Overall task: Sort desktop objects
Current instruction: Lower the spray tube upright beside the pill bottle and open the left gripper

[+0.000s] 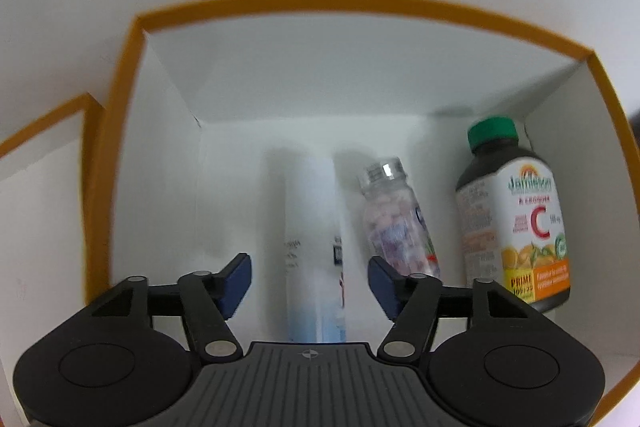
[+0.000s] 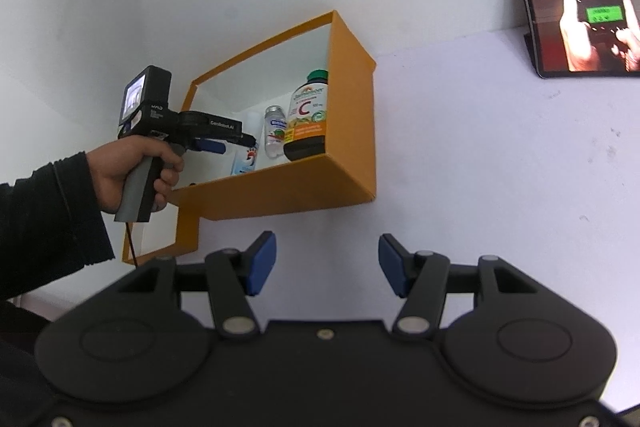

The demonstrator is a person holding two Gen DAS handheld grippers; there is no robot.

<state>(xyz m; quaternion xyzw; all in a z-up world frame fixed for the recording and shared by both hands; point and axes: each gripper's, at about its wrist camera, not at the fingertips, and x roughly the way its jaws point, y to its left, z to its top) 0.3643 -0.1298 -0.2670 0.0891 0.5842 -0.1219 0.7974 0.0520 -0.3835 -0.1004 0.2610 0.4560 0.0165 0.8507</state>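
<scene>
Three containers sit in the orange box [image 1: 120,131], its walls white inside and its cardboard rim flat and sharp-cornered. The white tube [image 1: 310,247], smooth and blurred, lies on the floor of the box nearest the left side. Just beside it lies a small clear bottle [image 1: 396,223] with a silvery ribbed cap, packed with pale pink tablets. Apart from those two, against the right wall, is a dark vitamin C bottle [image 1: 516,223] with a green cap and an orange-and-white label.

There are two grippers, each with black linkage arms and blue pads. The left gripper [image 1: 310,277] reaches into the box with its jaws spread on either side of the white tube, pads clear of it. A person's hand [image 2: 132,171] in a dark sleeve holds its grey grip. The right gripper [image 2: 327,265] hangs over the pale tabletop [image 2: 500,187] outside the box, jaws apart with nothing between them.

One tablet [image 2: 580,7] leans against the wall, screen lit.
</scene>
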